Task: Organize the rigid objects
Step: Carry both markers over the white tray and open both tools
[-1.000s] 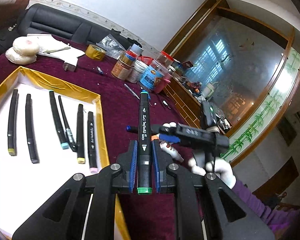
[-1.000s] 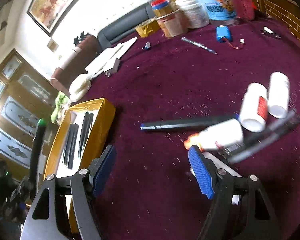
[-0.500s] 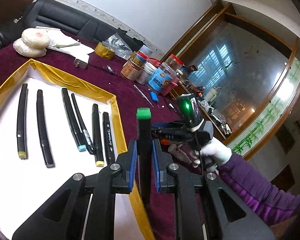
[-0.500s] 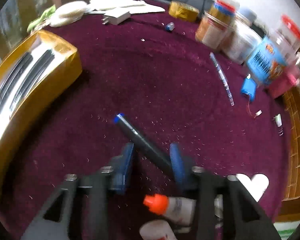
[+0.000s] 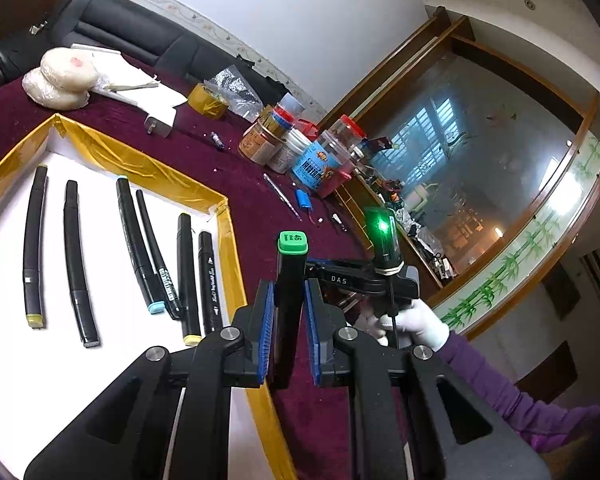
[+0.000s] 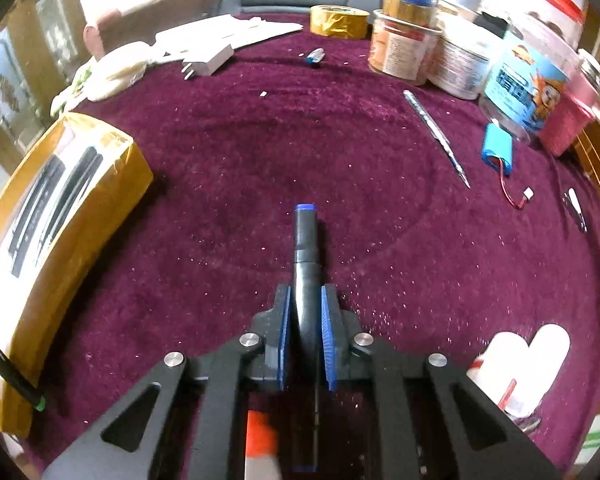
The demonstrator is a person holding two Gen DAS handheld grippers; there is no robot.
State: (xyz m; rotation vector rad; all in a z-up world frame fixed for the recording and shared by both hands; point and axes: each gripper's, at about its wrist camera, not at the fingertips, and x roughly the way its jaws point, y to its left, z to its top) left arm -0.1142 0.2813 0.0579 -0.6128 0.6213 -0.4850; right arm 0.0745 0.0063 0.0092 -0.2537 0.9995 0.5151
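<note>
Clamped between the blue pads of the left gripper: a green-capped marker, upright, cap end pointing away from the camera. Just left of the fingers, the gold-rimmed white tray, with 6 markers already laid side by side inside. Beyond and to the right, the right gripper seen side-on, held in a white-gloved hand.

Pinched likewise in the right gripper: a blue-tipped marker, shaft running straight ahead over the maroon tablecloth. Far off to its left, the same tray. Close on the right, 2 white bottles, probably still to be sorted.

Judged well along: 6 placed, 2 in grip, not yet set down. Farther ahead, jars, a metal pen and a blue battery pack.
</note>
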